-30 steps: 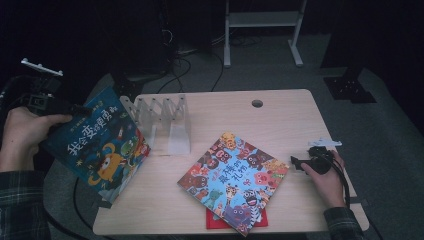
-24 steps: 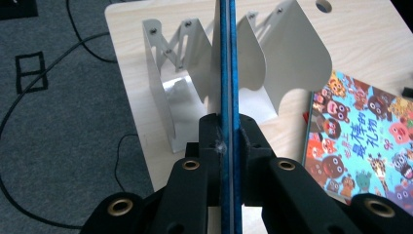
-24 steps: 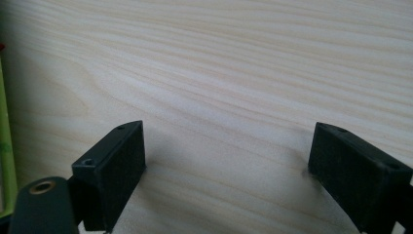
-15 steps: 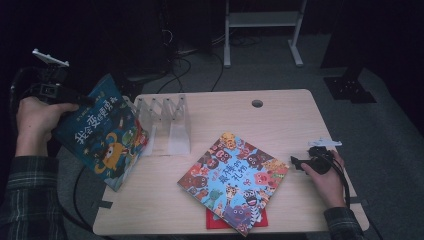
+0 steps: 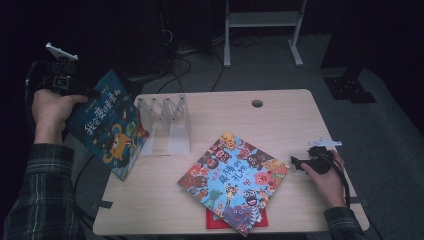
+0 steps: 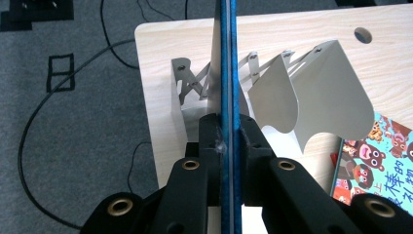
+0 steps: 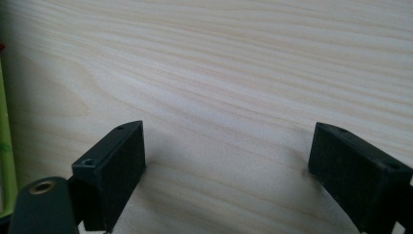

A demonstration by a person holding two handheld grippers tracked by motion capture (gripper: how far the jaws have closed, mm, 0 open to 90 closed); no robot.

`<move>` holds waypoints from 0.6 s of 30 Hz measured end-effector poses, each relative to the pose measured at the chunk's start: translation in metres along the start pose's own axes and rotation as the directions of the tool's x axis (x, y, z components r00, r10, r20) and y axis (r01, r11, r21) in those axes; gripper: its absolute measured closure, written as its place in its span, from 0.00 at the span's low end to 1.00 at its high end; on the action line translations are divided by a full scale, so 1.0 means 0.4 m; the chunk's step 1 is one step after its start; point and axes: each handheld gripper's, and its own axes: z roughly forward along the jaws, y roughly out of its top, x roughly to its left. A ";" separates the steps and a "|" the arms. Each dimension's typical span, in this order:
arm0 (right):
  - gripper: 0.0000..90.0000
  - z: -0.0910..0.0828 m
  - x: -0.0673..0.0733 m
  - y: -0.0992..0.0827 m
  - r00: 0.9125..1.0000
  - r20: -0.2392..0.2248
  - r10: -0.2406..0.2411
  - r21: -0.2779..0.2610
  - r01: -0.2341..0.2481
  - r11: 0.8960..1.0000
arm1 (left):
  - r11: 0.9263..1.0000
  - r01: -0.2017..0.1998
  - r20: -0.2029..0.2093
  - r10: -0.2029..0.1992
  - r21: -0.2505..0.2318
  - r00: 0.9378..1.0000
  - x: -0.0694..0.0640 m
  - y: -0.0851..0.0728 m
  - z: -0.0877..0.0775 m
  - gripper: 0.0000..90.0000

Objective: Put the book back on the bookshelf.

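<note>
My left gripper (image 5: pixel 80 91) is shut on a dark blue picture book (image 5: pixel 107 125), held tilted in the air over the table's left edge. In the left gripper view the book (image 6: pixel 226 58) stands edge-on between the jaws of my left gripper (image 6: pixel 226 134), lined up with the folding metal book rack (image 6: pixel 311 97). The rack (image 5: pixel 167 122) stands on the table just right of the held book. My right gripper (image 5: pixel 296 163) rests on the table at the right, open, beside a colourful book (image 5: pixel 235 180) lying flat. In its own view, my right gripper (image 7: pixel 226 161) has bare wood between the jaws.
A red book (image 5: pixel 212 220) peeks out under the colourful one near the front edge. The wooden table (image 5: pixel 280 120) has a cable hole (image 5: pixel 257 103) at the back. Cables run over the grey floor (image 6: pixel 73 122) left of the table.
My left hand has carried the blue book up the picture and a little to the right, closer to the rack. The right hand and the flat books have not moved.
</note>
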 end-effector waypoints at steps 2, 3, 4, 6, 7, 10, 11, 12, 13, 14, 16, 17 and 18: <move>0.14 0.000 0.000 0.000 1.000 0.000 0.001 -0.002 -0.001 1.000 | 1.000 0.006 0.000 -0.006 0.001 1.000 0.005 0.007 0.008 0.92; 0.14 0.000 0.000 0.000 1.000 0.000 0.000 0.000 0.000 1.000 | 1.000 0.012 0.000 -0.012 -0.002 1.000 0.006 0.009 0.010 0.92; 0.14 0.000 0.000 0.000 1.000 -0.001 0.000 0.001 0.000 1.000 | 1.000 0.014 -0.001 -0.014 -0.001 1.000 0.007 0.013 0.013 0.92; 0.14 0.000 0.000 0.000 1.000 0.000 0.000 0.000 0.000 1.000 | 1.000 0.014 -0.006 -0.014 -0.004 1.000 0.005 0.020 0.018 0.92; 0.14 0.000 0.000 0.000 1.000 0.000 0.000 0.000 0.000 1.000 | 1.000 0.015 -0.006 -0.015 -0.003 1.000 0.005 0.022 0.020 0.92; 0.14 0.000 0.000 0.000 1.000 0.000 0.001 0.000 -0.001 1.000 | 1.000 0.023 -0.010 -0.023 -0.002 1.000 0.007 0.031 0.029 0.92; 0.14 0.000 0.000 0.000 1.000 0.000 0.000 0.000 0.000 1.000 | 1.000 0.025 -0.011 -0.025 -0.003 1.000 0.008 0.033 0.033 0.92; 0.14 0.000 0.000 0.000 1.000 0.000 -0.001 0.000 0.001 1.000 | 1.000 0.026 -0.013 -0.026 -0.003 1.000 0.009 0.035 0.036 0.92; 0.14 0.000 0.000 0.000 1.000 0.000 -0.002 0.000 0.002 1.000 | 1.000 0.029 -0.016 -0.029 -0.007 0.999 0.011 0.036 0.039 0.92; 0.14 0.000 0.000 0.000 1.000 -0.001 0.000 0.000 0.000 1.000 | 0.999 0.031 -0.019 -0.031 -0.008 0.999 0.013 0.038 0.041 0.92; 0.14 0.000 0.000 0.000 1.000 -0.001 -0.001 0.000 0.001 1.000 | 0.999 0.035 -0.020 -0.036 -0.011 0.999 0.019 0.041 0.043 0.92; 0.14 0.000 -0.001 0.000 1.000 -0.001 -0.002 0.000 0.002 1.000 | 0.999 0.039 -0.017 -0.039 -0.010 0.999 0.021 0.042 0.044 0.92; 0.14 -0.001 -0.001 0.000 1.000 -0.002 -0.002 0.001 0.002 1.000 | 0.999 0.042 -0.018 -0.042 -0.015 0.999 0.022 0.043 0.045 0.92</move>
